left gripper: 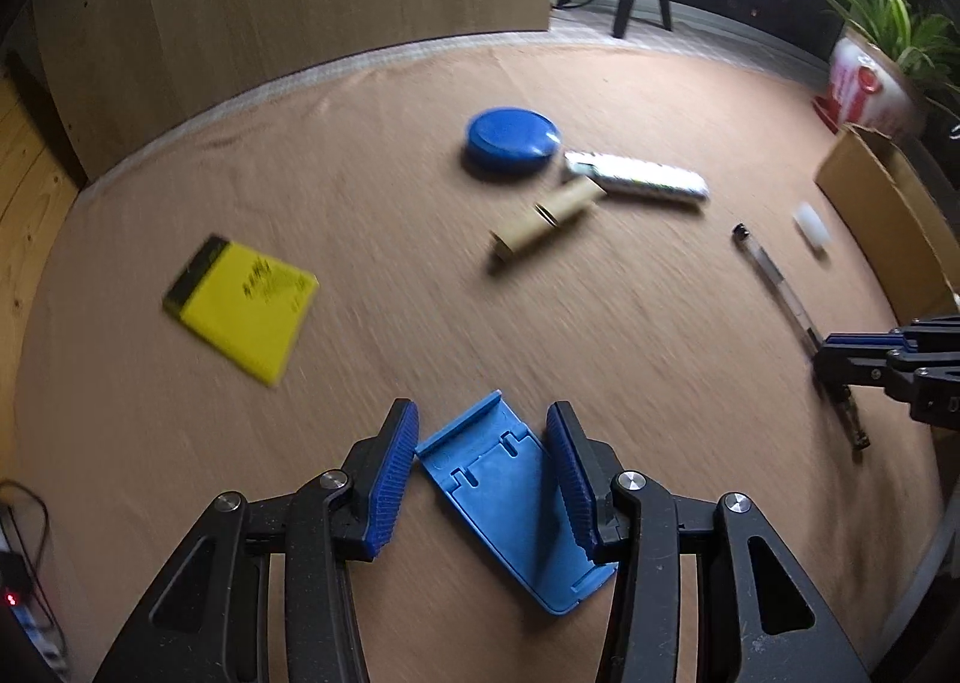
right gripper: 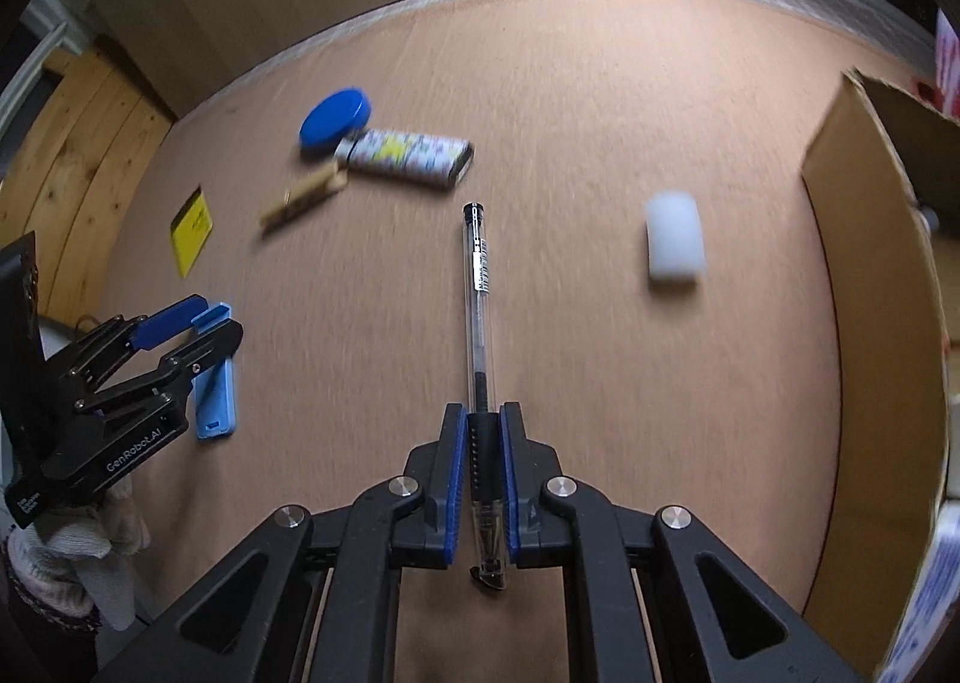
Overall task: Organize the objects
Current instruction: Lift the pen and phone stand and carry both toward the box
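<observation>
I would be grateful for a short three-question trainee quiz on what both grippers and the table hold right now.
1. True or false: the right gripper has its pads closed on the clear pen.
2. Which item sits between the left gripper's pads? A) yellow notepad B) blue plastic holder C) white eraser
3. Fill in: the round blue lid lies next to a patterned ____.

Key:
1. True; the pen's grip section is clamped between the pads.
2. B; the blue plastic holder is between them, the yellow notepad and white eraser lie loose on the table.
3. Case; the patterned case lies beside the lid.
</observation>
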### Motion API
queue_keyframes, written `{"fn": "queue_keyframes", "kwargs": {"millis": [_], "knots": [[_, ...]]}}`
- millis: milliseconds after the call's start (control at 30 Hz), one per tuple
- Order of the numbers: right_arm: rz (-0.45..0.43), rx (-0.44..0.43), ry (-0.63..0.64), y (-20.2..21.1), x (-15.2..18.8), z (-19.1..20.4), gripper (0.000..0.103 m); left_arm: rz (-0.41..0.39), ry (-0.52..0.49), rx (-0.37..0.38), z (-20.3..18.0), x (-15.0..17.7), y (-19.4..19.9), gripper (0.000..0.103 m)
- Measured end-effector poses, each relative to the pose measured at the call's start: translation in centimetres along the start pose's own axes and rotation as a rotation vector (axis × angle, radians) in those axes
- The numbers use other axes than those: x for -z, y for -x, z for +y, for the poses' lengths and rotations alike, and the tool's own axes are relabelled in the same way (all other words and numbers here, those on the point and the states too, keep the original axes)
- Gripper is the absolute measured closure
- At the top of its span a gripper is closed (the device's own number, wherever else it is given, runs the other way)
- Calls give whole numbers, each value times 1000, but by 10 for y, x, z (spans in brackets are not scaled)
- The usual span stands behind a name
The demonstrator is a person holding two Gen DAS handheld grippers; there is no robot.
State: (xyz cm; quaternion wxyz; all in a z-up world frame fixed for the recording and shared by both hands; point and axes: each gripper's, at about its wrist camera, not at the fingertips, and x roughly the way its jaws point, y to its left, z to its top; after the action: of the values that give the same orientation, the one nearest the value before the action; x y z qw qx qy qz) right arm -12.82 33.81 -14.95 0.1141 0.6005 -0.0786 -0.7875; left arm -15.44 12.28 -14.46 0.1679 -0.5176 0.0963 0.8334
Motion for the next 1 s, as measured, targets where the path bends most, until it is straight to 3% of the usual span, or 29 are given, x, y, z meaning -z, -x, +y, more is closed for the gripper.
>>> {"fn": "queue_keyframes", "kwargs": {"millis": [167, 267, 333, 400, 533, 700, 833, 900, 967, 1000], "knots": [[7, 10, 6, 6, 22, -1, 93, 13, -3, 20, -11, 20, 12, 55], [12, 12, 7, 10, 28, -3, 93, 31, 47, 30, -4, 21, 16, 54], [9, 15, 5, 11, 27, -3, 93, 28, 109, 35, 4, 22, 23, 47], [2, 21, -6, 13, 26, -4, 90, 28, 181, 23, 14, 25, 29, 24], [-3, 24, 13, 17, 27, -1, 81, 57, 248, 46, 20, 31, 28, 23], [8, 66, 53, 11, 22, 10, 81, 104, 223, 32, 6, 37, 19, 24], [15, 85, 71, 6, 20, 12, 81, 93, 160, 14, -10, 38, 17, 29], [11, 91, 85, 5, 20, 13, 84, 79, 126, -12, -17, 38, 19, 47], [9, 101, 96, 4, 20, 13, 93, 74, 115, -7, -18, 36, 19, 56], [8, 102, 97, 4, 20, 13, 93, 73, 115, 0, -18, 36, 20, 58]]}}
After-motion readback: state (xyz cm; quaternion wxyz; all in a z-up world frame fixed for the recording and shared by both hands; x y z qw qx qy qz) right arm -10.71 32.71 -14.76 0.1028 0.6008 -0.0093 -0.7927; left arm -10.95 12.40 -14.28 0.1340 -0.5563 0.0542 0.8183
